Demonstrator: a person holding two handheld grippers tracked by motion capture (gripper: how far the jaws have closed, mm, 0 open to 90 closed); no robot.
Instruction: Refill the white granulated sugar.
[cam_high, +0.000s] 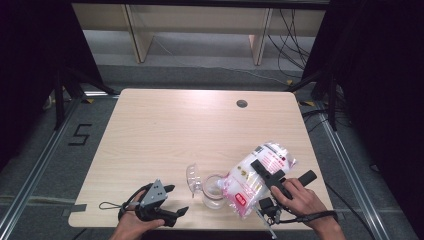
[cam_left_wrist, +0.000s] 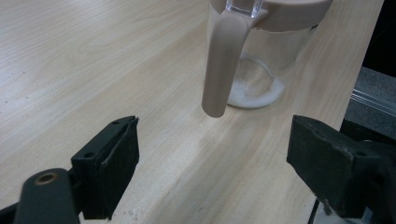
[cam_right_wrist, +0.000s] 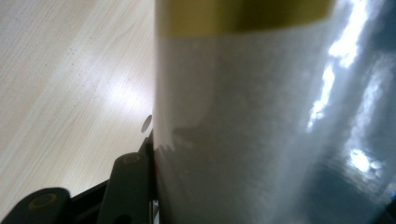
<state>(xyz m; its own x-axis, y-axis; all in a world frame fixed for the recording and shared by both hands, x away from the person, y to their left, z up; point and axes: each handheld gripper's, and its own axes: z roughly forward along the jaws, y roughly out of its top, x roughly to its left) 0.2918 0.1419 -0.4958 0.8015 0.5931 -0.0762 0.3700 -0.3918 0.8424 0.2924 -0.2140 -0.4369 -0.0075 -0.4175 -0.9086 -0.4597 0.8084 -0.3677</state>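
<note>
A clear jar (cam_high: 213, 194) with a beige rim stands near the table's front edge, its clear lid (cam_high: 193, 177) flipped open to the left. In the left gripper view its beige handle (cam_left_wrist: 220, 65) faces me and a little white powder (cam_left_wrist: 258, 90) lies on the bottom. My left gripper (cam_high: 177, 199) rests left of the jar, open and holding nothing (cam_left_wrist: 215, 158). My right gripper (cam_high: 267, 172) is shut on a clear bag of white powder (cam_high: 252, 179), which is tilted with its lower end at the jar's mouth. Up close, the bag (cam_right_wrist: 261, 126) presses against one black jaw.
The wooden table (cam_high: 175, 125) has a round cable hole (cam_high: 242, 103) at the back right. The jar and both hands sit close to the front edge. Table legs and cables lie on the floor beyond the far edge.
</note>
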